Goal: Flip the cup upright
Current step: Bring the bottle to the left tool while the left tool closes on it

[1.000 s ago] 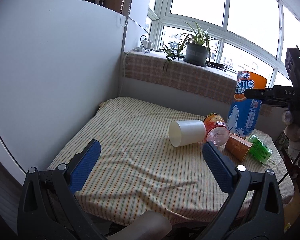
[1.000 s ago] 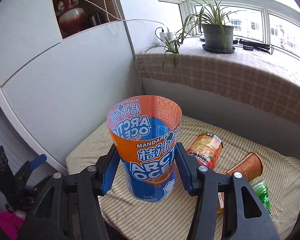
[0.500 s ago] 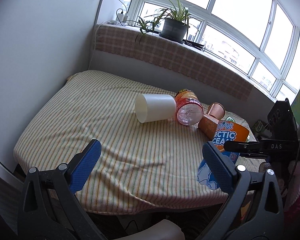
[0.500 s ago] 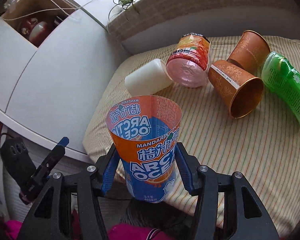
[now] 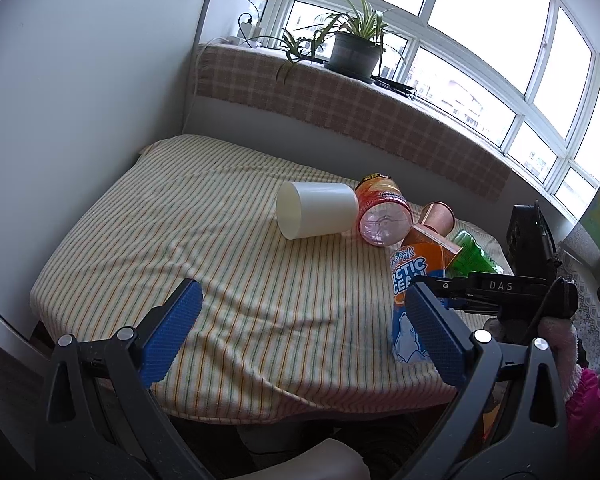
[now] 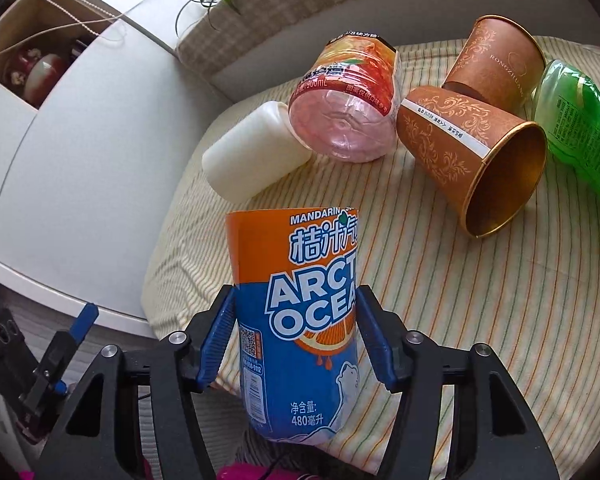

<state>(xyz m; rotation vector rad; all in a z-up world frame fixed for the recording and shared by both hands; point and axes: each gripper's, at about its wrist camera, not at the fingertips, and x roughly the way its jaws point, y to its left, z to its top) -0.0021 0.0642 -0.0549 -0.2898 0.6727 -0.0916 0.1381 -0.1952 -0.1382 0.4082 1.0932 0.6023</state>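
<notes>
dropped lower since half a second ago and swung round: right gripper (image 6: 296, 332) now carries the arctic ocean cup (image 6: 300, 320) close above the striped cloth (image 6: 440, 300) near its front edge, label side facing the lens instead of the open mouth. clamped on that cup from both sides with the blue pads (image 6: 216, 336), cup upright between them, orange band on top, blue lower part with the polar bear at the bottom. can't tell whether its base touches the cloth or hangs just off it.

left gripper (image 5: 300, 332) spread wide, holding nothing, hovering over the near edge of the cloth. same cup (image 5: 410, 288) visible just past its right-hand finger, pinched by the other tool.

further ahead of both tongs, a row of stuff on its side: white cup (image 5: 316, 210) lying with its mouth toward the left tongs, touching a pink-bottomed drink bottle (image 5: 384, 216) with an orange label. right of that, two brown paper cups (image 6: 476, 156), the nearer one tipped with its gold-lined mouth toward the right tongs, the other (image 6: 496, 64) behind it, seemingly leaning against it. green bottle (image 6: 580, 120) lying at the far right, just beside the brown ones.

way beyond, potted spider plant (image 5: 354, 50) on the checked windowsill cover. white cabinet (image 6: 80, 152) off to the left of the right tongs.
</notes>
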